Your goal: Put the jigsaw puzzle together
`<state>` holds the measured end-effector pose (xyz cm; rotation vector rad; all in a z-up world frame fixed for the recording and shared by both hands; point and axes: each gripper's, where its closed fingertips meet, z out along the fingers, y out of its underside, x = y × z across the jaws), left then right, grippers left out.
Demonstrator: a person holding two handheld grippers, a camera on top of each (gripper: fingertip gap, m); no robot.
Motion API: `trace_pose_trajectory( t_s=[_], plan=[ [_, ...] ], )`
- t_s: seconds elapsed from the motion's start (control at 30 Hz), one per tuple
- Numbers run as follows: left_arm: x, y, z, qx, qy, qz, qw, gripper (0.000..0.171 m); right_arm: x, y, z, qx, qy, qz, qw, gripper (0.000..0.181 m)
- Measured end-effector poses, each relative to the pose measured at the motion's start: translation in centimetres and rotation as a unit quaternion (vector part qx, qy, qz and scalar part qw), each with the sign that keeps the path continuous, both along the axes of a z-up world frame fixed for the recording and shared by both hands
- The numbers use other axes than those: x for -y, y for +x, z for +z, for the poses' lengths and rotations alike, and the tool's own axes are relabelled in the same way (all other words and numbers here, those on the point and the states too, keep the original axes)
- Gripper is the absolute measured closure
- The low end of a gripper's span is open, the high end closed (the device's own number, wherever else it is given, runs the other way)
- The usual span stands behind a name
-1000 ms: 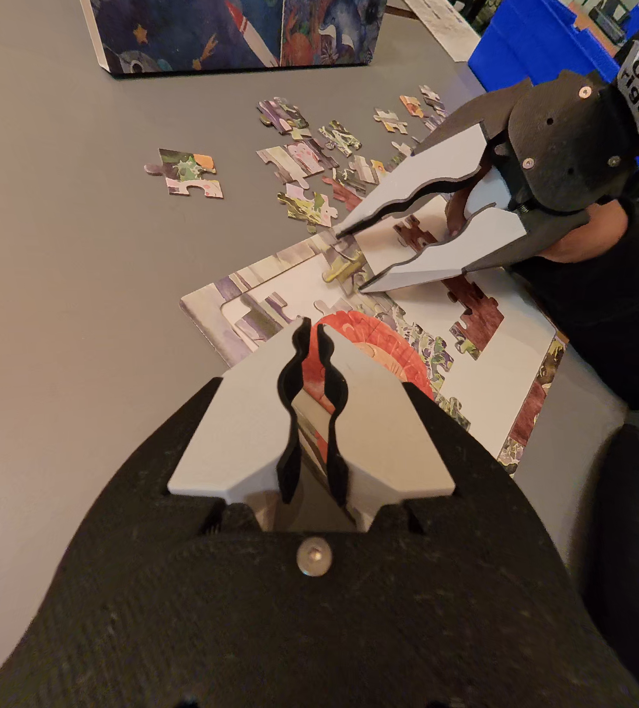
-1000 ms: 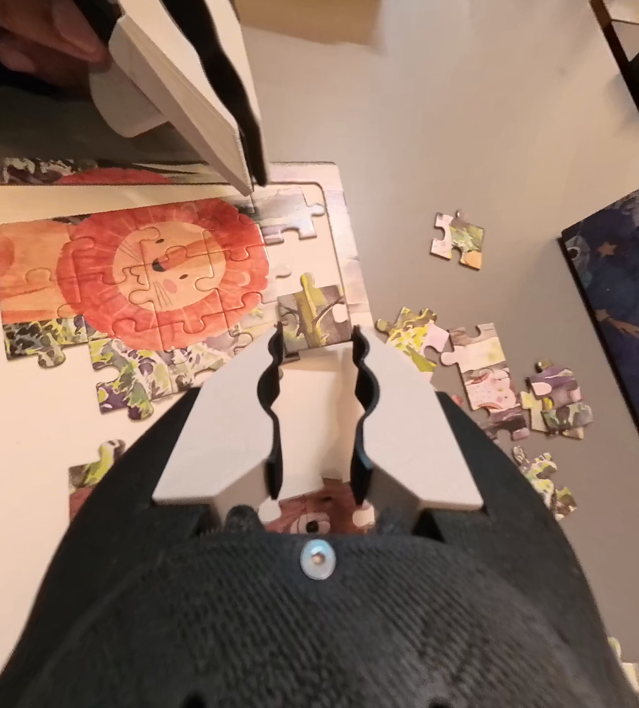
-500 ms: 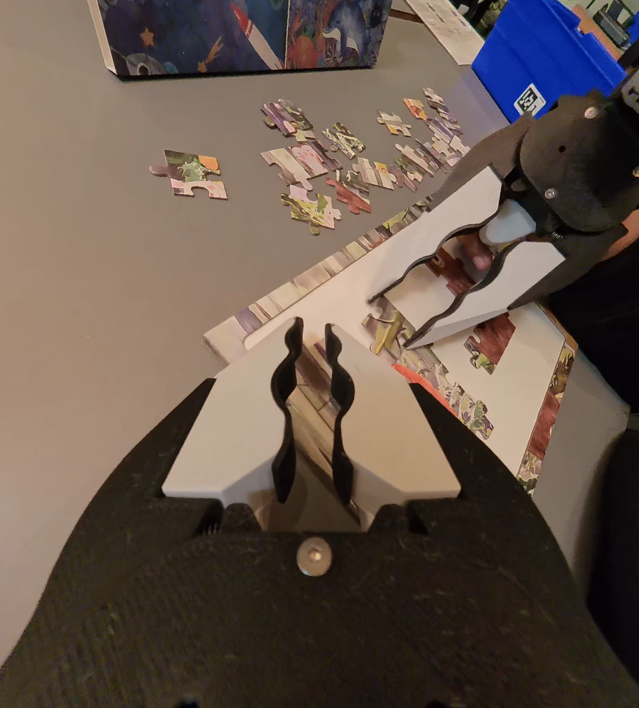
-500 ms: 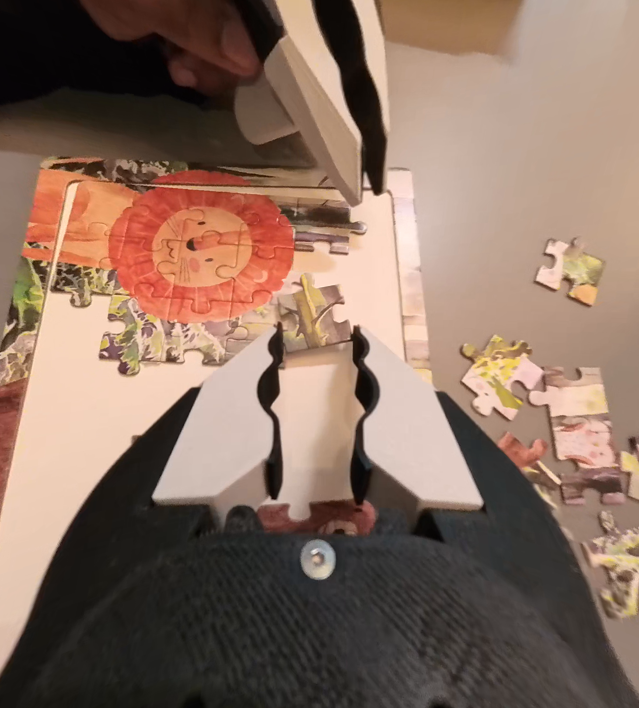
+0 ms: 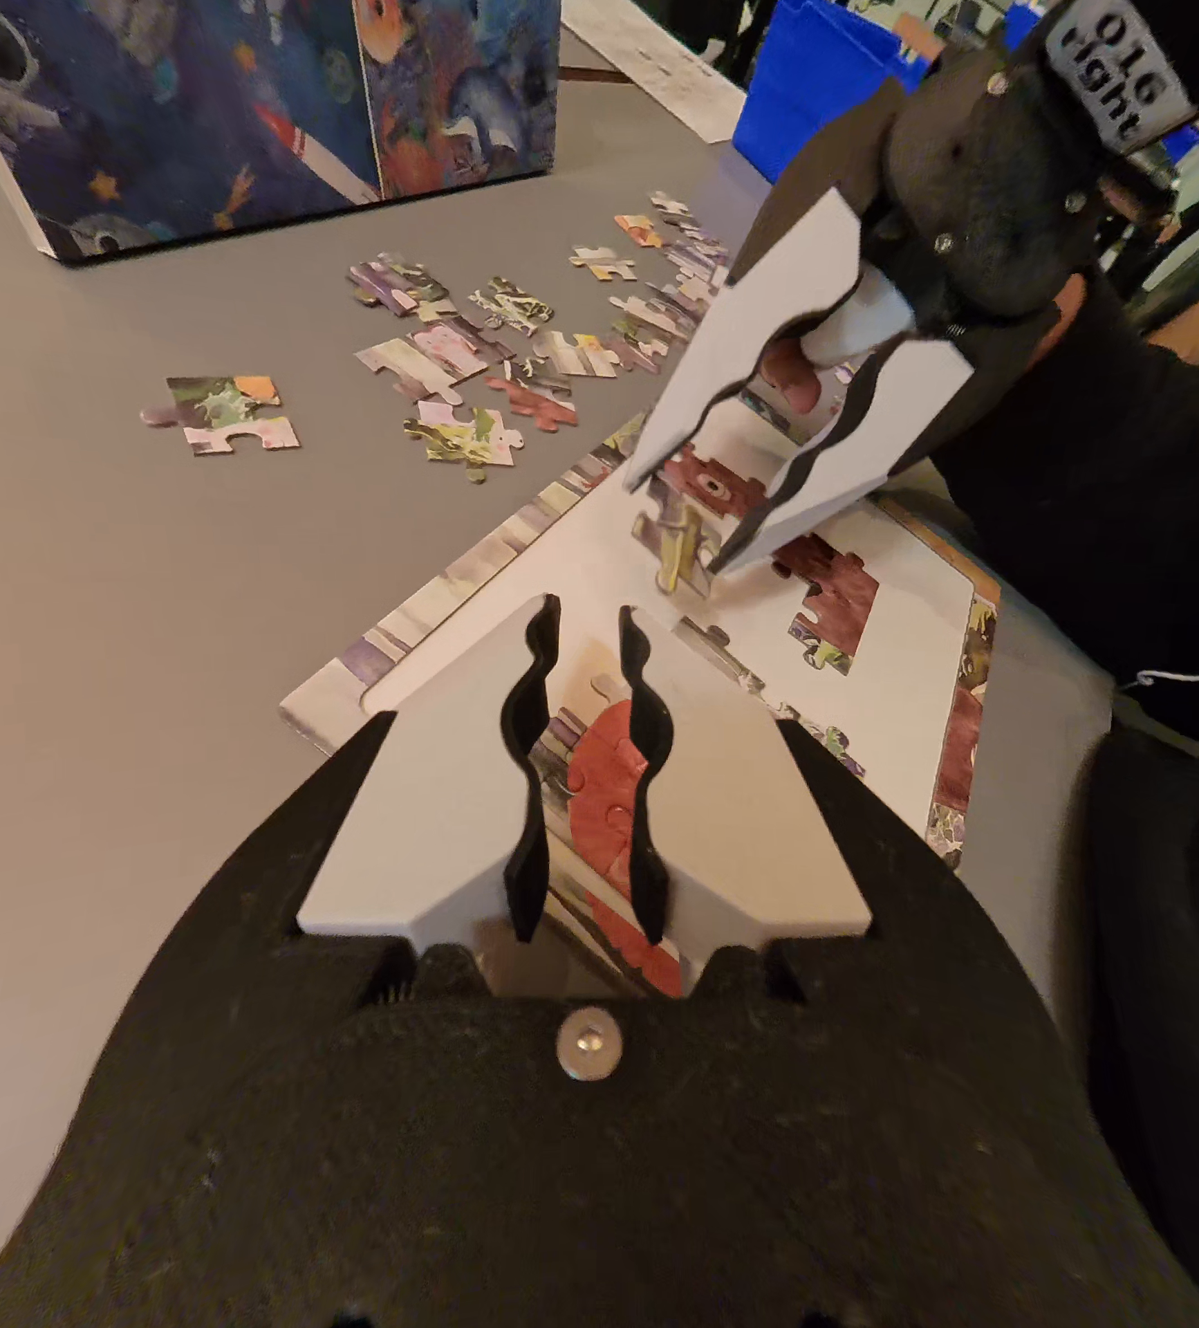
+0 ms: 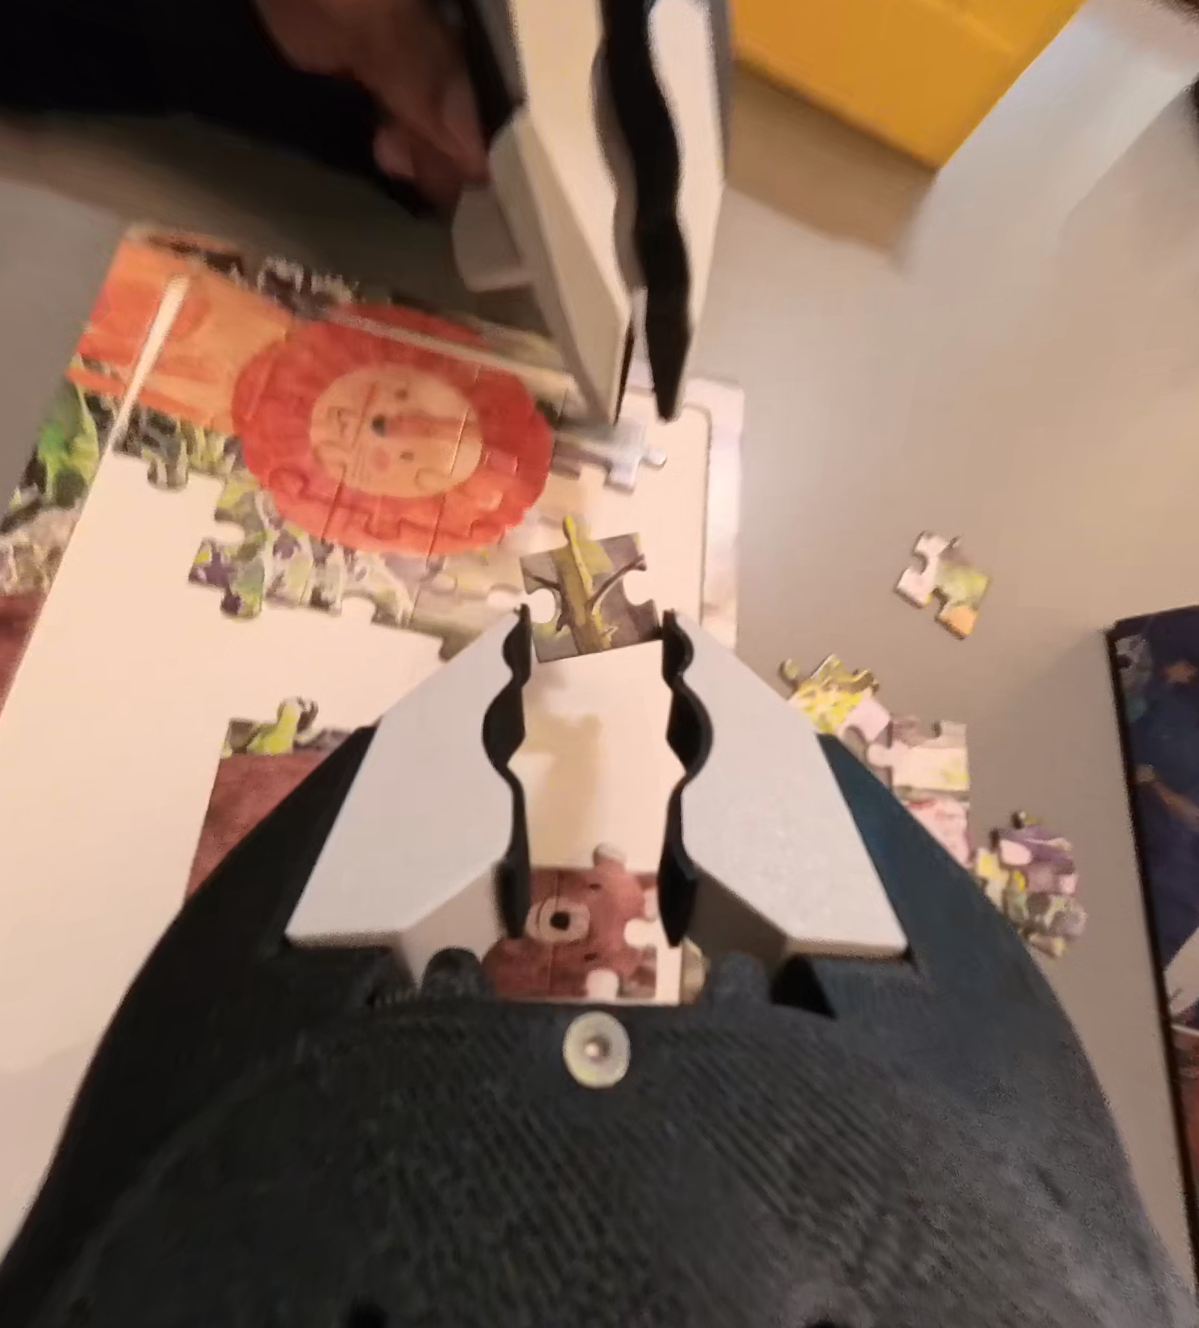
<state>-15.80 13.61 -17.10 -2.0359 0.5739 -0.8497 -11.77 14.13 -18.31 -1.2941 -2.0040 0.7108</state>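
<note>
The right gripper (image 6: 595,624) pinches a yellow-green puzzle piece (image 6: 588,598) at its fingertips, twelve o'clock; the left gripper (image 5: 586,611), narrowly parted, holds nothing over the puzzle board (image 5: 582,553).

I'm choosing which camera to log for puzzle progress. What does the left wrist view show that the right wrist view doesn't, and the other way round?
Only the left wrist view shows the blue bin and the far scatter of loose pieces.

Only the right wrist view shows the lion's whole face, the yellow object beyond the table and the left tongs' holding hand.

Both show the puzzle tray, the tree-branch piece between the tips of the right tongs, the left tongs and the dark starry box.
</note>
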Motion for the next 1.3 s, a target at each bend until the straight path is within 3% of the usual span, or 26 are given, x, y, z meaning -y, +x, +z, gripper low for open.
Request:
trace_pose_trajectory(
  t_s=[0.1, 0.73, 0.93, 1.13, 1.3],
  plan=[
    [0.2, 0.2, 0.0, 0.009, -0.006, -0.008, 1.000, 0.156, -0.2, 1.2, -2.3, 0.060, 0.030, 0.007, 0.998, 0.147],
    [-0.1, 0.0, -0.3, 0.005, -0.016, 0.003, 1.000, 0.155, -0.4, 2.3, -2.5, 0.082, 0.018, -0.005, 0.996, 0.146],
    [-0.9, -1.5, -0.5, 0.006, -0.024, 0.048, 0.999, 0.155, 0.3, 2.7, -2.5, 0.087, 0.000, -0.001, 0.996, 0.147],
    [-2.6, -7.2, -0.7, -0.105, 0.031, 0.176, 0.978, 0.164, 0.8, 1.8, -2.5, 0.072, -0.004, 0.004, 0.997, 0.147],
    [-2.1, -9.0, -2.2, -0.126, -0.011, 0.169, 0.977, 0.171, 0.8, 1.4, -2.5, 0.063, 0.001, 0.003, 0.998, 0.147]
  ],
)
